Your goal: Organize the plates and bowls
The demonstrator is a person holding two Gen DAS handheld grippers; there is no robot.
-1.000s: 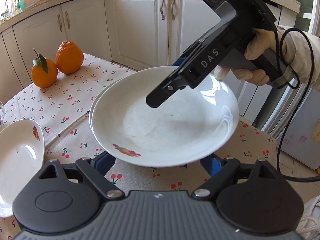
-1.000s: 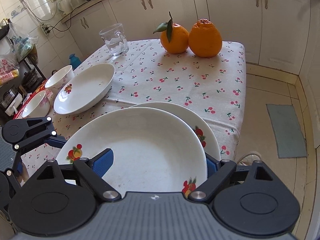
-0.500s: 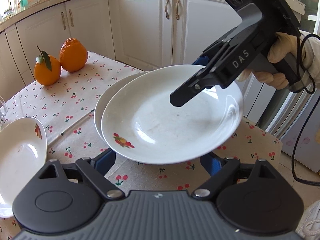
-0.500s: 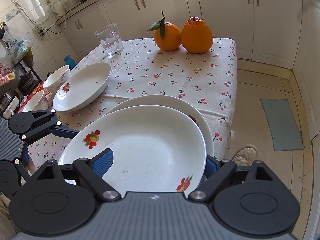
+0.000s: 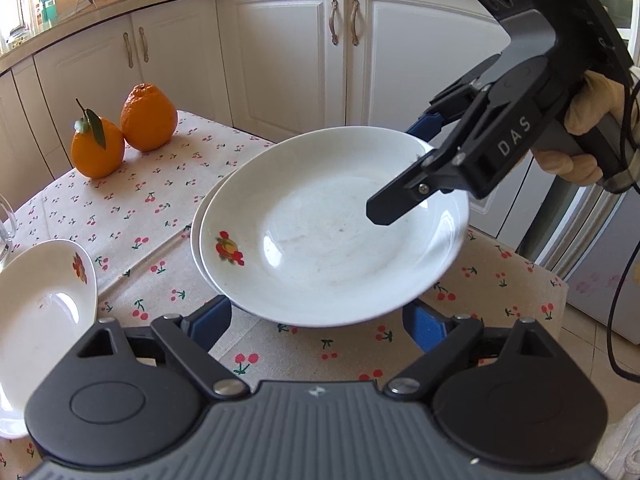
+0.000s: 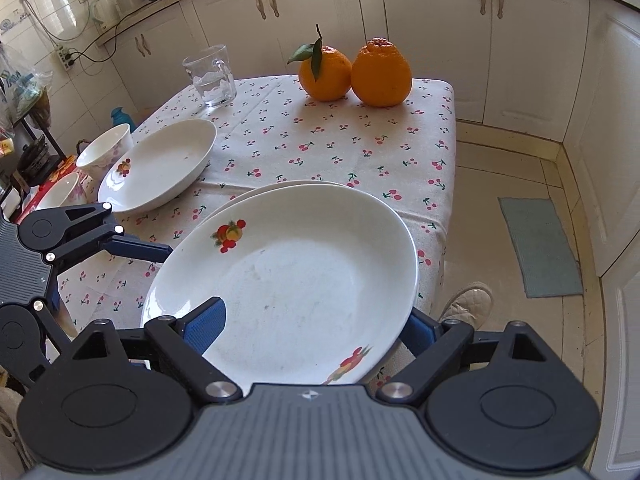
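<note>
My right gripper (image 6: 312, 328) is shut on the near rim of a white plate (image 6: 292, 280) with fruit prints, holding it above a second white plate (image 6: 256, 194) on the table. The held plate (image 5: 332, 232) also shows in the left wrist view, with the right gripper (image 5: 424, 160) on its far rim and the lower plate (image 5: 202, 232) peeking out at its left. My left gripper (image 5: 320, 320) is open and empty, its blue pads just below the held plate's near edge. A third white plate (image 6: 160, 164) lies to the left.
Two oranges (image 6: 356, 72) and a glass mug (image 6: 210, 76) stand at the far end of the cherry-print tablecloth (image 6: 320, 136). Two small bowls (image 6: 106, 152) sit at the table's left edge. The table edge drops to the floor at right, by a shoe (image 6: 468, 304).
The held plate has moved with my right gripper further over the lower plate, now covering most of it. My left gripper has stayed open just under its edge.
</note>
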